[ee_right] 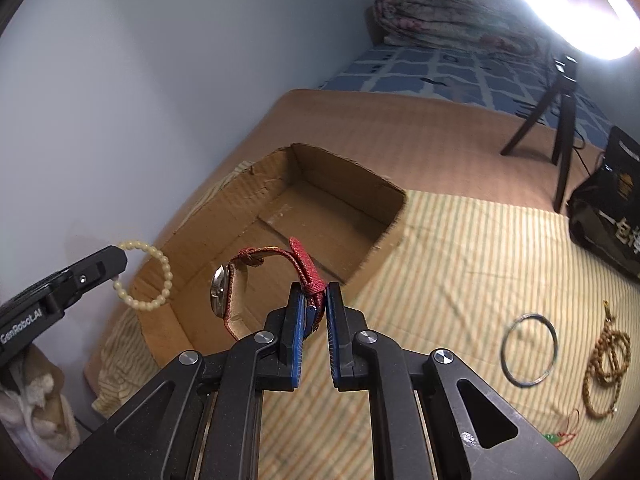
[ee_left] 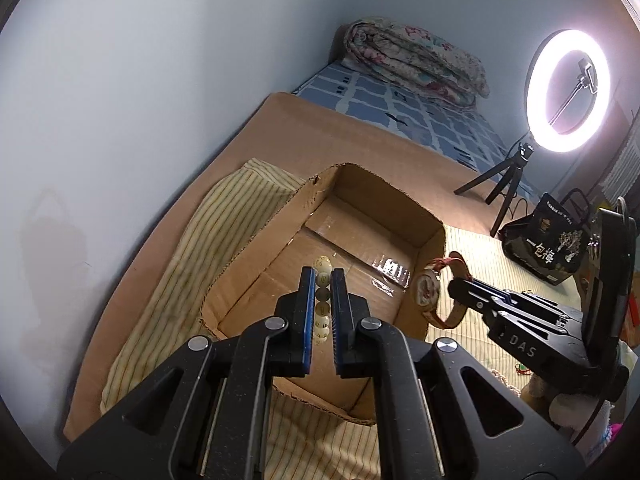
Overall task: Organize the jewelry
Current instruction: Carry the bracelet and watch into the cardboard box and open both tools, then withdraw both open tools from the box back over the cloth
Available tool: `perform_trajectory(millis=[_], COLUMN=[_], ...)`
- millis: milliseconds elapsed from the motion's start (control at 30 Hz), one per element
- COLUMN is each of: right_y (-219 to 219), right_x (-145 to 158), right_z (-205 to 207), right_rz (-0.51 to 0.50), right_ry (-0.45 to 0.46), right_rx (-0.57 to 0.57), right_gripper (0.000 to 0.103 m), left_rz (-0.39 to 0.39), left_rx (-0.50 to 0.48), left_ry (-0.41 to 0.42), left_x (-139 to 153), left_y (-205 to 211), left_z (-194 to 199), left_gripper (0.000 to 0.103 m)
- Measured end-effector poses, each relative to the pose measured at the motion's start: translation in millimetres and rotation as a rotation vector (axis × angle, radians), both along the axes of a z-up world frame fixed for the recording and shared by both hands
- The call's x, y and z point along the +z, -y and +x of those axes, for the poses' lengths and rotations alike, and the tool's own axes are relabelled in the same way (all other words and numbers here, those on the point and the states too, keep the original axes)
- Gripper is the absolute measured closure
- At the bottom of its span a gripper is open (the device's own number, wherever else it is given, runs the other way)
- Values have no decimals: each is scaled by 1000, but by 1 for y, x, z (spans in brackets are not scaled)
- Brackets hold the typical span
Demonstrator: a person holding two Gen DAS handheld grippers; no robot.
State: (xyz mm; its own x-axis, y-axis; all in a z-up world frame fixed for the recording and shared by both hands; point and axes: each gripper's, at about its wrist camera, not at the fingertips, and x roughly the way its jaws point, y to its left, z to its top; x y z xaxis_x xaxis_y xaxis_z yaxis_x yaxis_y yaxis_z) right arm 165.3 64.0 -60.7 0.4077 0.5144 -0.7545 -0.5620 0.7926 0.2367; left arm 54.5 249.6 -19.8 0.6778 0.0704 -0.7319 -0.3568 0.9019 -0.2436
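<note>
The cardboard box looks empty inside, so I think the tidying has only just started. The left gripper has its jaws pressed on a bead bracelet, pinching it so the pale, creamy beads hang in a ring over the near left part of the box. The right gripper has its jaws squeezed on the red strap of a watch, and the watch hangs in the air at the box's near edge, its round shiny face turned to the side. Both things are up in the air and not in the box yet.

More jewelry waits on the striped cloth, well apart from the box: a thin dark bangle, a brown bead necklace coiled in loops, and a small green charm on a red string. My guess is that these go in after the bracelet and the watch are let go
</note>
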Motion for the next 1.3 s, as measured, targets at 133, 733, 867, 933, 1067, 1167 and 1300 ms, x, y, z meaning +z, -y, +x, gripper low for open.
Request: perform_trajectory(millis=[133,733,867,933,1067,1167,1300], right_y=[-9,-4,1,4,14,25,49], right_x=[-4,1,4,5,9,12,22], right_z=[4,10,8,8,5,3,2], right_rz=[4,28,21,15,-4,-17,-29], right_ry=[-7,35,47,53,80,91,114], right_rx=[12,-19,-30,-32,-38,-48,-72], right_gripper=[94,49,48,48,46,46,38], left_rz=[15,103,108,113,123,125,130], left_rx=[4,16,13,10,3,-11,-63], left_ry=[-5,-5,-1,3,12,31,54], left_x=[0,2,5,6,8,10,12], left_y=[2,7,9,10,16,24,42], left_z=[3,5,3,3,1,0,2], left_gripper=[98,65,65,65,65,65,65])
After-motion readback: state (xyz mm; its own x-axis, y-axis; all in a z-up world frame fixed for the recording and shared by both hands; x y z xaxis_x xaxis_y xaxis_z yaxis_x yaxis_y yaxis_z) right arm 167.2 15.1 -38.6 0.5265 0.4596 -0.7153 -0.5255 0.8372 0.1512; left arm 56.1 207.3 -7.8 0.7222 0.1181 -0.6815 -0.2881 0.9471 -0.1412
